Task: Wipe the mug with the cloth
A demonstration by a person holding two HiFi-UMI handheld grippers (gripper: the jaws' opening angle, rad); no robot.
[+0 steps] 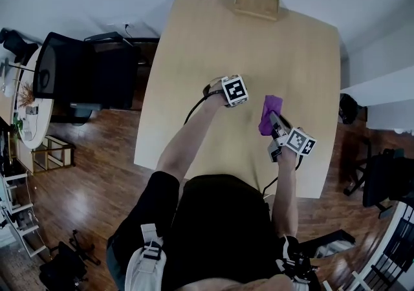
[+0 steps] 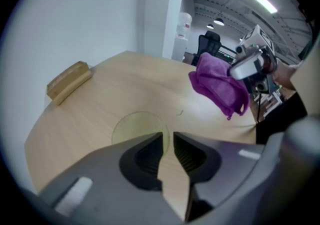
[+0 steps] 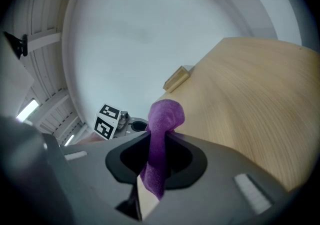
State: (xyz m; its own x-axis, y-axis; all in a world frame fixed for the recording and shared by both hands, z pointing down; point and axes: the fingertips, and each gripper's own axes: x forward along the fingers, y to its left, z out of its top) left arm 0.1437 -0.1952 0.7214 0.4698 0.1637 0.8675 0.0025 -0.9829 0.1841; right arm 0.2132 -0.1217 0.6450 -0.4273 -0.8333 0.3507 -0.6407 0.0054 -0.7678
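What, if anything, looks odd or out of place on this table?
No mug is plainly visible. The right gripper clamps the purple cloth, yet the left gripper is open and empty above a faint pale-green disc on the table.

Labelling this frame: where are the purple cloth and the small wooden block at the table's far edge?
Purple fabric cloth (image 1: 268,112): head view, its bunched middle.
Small rectangular wooden block (image 1: 257,5): head view, centre of its top face.
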